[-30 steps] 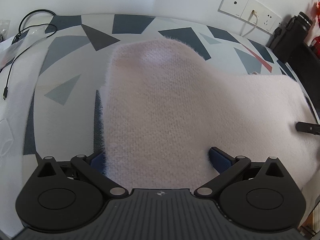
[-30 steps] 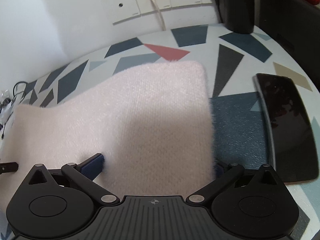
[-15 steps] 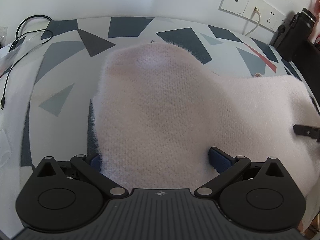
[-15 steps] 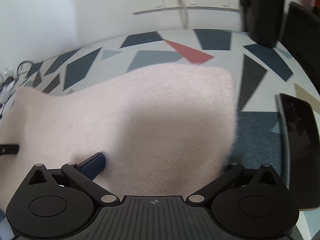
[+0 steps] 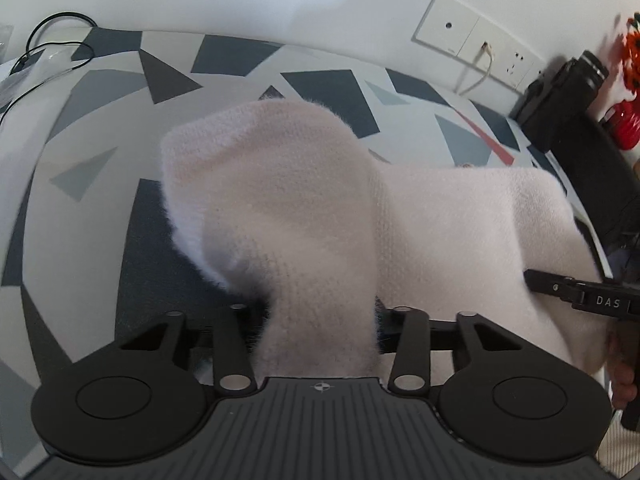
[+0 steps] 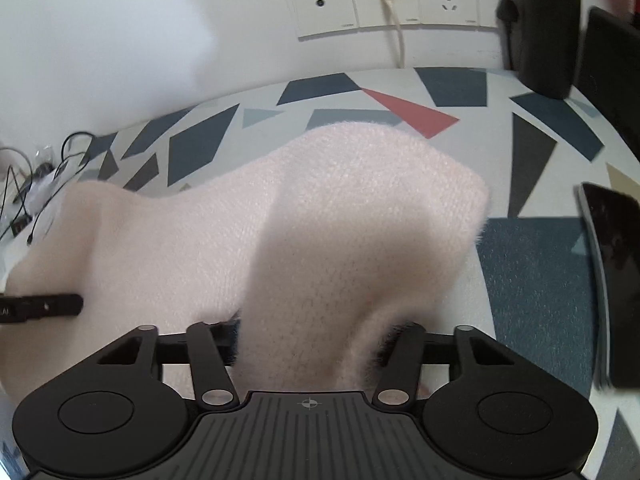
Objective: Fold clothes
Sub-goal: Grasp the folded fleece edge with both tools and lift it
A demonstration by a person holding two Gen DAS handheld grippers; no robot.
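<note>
A fluffy pale pink knit garment point(image 5: 304, 208) hangs lifted above the patterned table point(image 5: 100, 92). My left gripper point(image 5: 320, 320) is shut on its near left edge, and the fabric bunches up between the jaws. The right gripper point(image 6: 312, 332) is shut on the near right edge of the same garment point(image 6: 360, 216), which rises in a hump ahead of it. The other gripper's black tip shows at the right edge of the left wrist view point(image 5: 568, 288) and at the left edge of the right wrist view point(image 6: 40, 306). The fingertips are hidden by the knit.
Wall sockets point(image 6: 384, 0) with a plugged cable sit behind the table. A black phone-like slab point(image 6: 612, 272) lies at the right. Black cables point(image 5: 44, 52) lie at the far left. A dark bottle point(image 5: 560, 100) and red items stand at the far right.
Both grippers have shut on the garment's near edge and lifted it. The flat knit now bunches into humps, and the table under its near part is uncovered.
</note>
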